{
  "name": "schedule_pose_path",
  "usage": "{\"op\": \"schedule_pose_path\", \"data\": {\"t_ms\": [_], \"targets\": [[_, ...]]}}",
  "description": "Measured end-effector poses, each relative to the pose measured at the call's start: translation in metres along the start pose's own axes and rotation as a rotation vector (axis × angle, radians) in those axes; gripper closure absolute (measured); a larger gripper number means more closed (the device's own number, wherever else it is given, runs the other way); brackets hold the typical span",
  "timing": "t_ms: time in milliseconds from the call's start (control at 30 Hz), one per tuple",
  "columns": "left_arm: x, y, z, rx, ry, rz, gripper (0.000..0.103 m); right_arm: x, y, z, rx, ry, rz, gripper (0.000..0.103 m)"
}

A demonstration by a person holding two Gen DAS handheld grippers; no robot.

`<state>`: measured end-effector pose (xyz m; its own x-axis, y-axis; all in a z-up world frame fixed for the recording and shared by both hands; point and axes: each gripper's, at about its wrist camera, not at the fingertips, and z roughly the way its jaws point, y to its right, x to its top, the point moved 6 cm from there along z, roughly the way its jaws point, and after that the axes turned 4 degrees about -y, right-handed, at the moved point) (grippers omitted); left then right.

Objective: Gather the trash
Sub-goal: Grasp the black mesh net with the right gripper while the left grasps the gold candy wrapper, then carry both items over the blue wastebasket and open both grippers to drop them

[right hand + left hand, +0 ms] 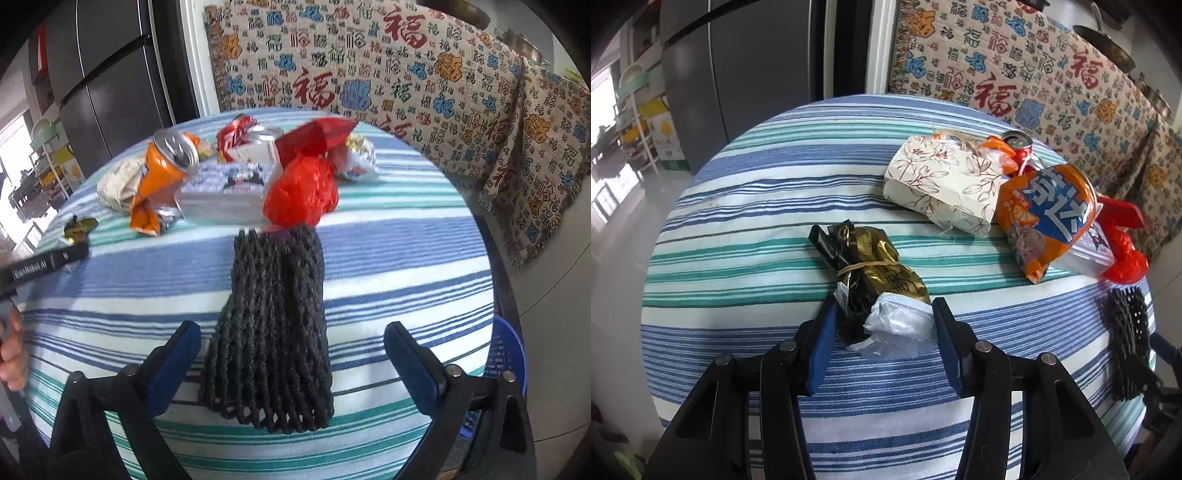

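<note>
My left gripper [882,314] is open, its jaws on either side of a black-and-gold wrapper bundle [871,266] tied with a rubber band, with a white plastic wad [897,328] at its near end. My right gripper [291,343] is open, its jaws wide around a black foam net sleeve [273,325] lying on the striped tablecloth [388,251]. Beyond the sleeve lies a red plastic bag [303,188]. The left gripper also shows in the right wrist view at the left edge [48,264].
A floral paper box [942,181], an orange crushed can [1045,214], a red can [1019,147] and a clear plastic box [225,192] lie at the table's far side. A blue basket [506,354] stands by the table's right edge. A patterned sofa [406,66] is behind.
</note>
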<state>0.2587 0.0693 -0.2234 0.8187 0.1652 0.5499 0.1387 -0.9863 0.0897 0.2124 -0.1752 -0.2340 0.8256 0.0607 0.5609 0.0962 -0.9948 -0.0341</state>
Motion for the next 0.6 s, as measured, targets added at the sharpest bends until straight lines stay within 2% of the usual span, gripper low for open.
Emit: {"op": "schedule_pose_path", "data": {"t_ms": [67, 100, 133, 167, 367, 467, 600], "targets": [[-0.003, 0.002, -0.002, -0.013, 0.002, 0.008, 0.057, 0.003, -0.003, -0.002, 0.022, -0.008, -0.012, 0.044], [-0.004, 0.003, -0.004, -0.021, 0.001, 0.017, 0.059, 0.003, -0.005, 0.000, 0.031, -0.019, -0.019, 0.055], [-0.006, 0.006, -0.005, -0.029, 0.000, 0.025, 0.059, 0.001, -0.006, 0.004, 0.035, -0.035, -0.025, 0.078], [-0.007, 0.008, -0.006, -0.034, -0.002, 0.035, 0.060, 0.001, -0.005, 0.004, 0.026, -0.030, -0.020, 0.083], [-0.022, 0.030, -0.025, -0.094, 0.007, 0.102, 0.060, 0.002, 0.001, -0.018, 0.081, 0.000, 0.023, 0.086], [-0.025, 0.052, -0.036, -0.166, 0.011, 0.139, 0.060, 0.000, 0.010, -0.029, 0.114, 0.002, 0.061, 0.086], [-0.027, 0.094, -0.051, -0.268, 0.025, 0.207, 0.060, -0.003, 0.031, -0.045, 0.113, 0.015, 0.101, 0.086]]}}
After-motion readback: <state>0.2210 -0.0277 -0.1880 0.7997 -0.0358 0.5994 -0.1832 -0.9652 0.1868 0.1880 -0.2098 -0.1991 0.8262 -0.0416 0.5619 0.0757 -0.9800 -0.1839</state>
